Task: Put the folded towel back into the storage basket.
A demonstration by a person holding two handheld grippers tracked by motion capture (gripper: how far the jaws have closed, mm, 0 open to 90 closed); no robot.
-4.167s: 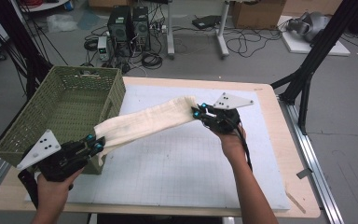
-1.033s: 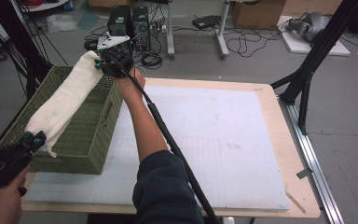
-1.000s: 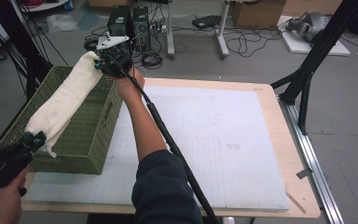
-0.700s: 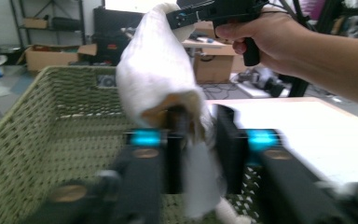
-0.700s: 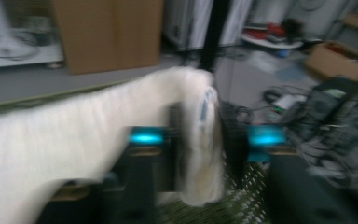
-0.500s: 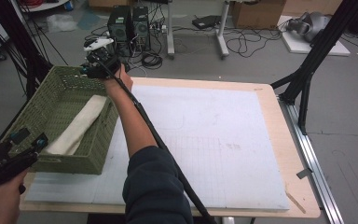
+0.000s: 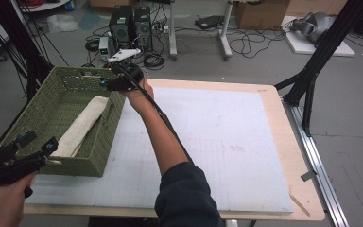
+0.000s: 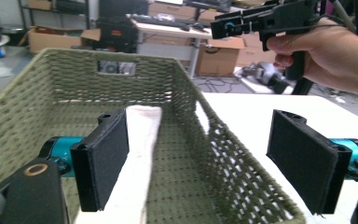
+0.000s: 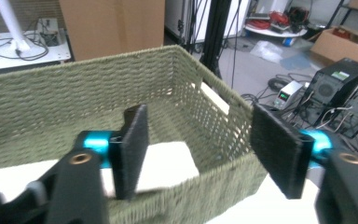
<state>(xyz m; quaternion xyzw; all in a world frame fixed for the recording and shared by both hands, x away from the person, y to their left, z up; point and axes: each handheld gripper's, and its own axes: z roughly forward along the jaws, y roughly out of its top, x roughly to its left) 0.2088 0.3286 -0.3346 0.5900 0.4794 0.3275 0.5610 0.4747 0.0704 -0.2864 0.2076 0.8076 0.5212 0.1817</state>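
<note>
Cream towel (image 7: 82, 126) (soft, folded long) dropped into woven green basket (image 7: 38, 113).

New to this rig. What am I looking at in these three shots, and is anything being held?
No robot here: a person holds a handheld two-jaw gripper in each hand. The high view looks down on a wooden table with a white mat. The other two pictures come from cameras riding on each gripper, looking along its black jaws.

A green woven basket sits at the table's left, with a folded cream cloth lying inside it. The left gripper is at the basket's near end, the right gripper at its far end. Both sets of jaws have just been opening and stand open; neither holds anything.
</note>
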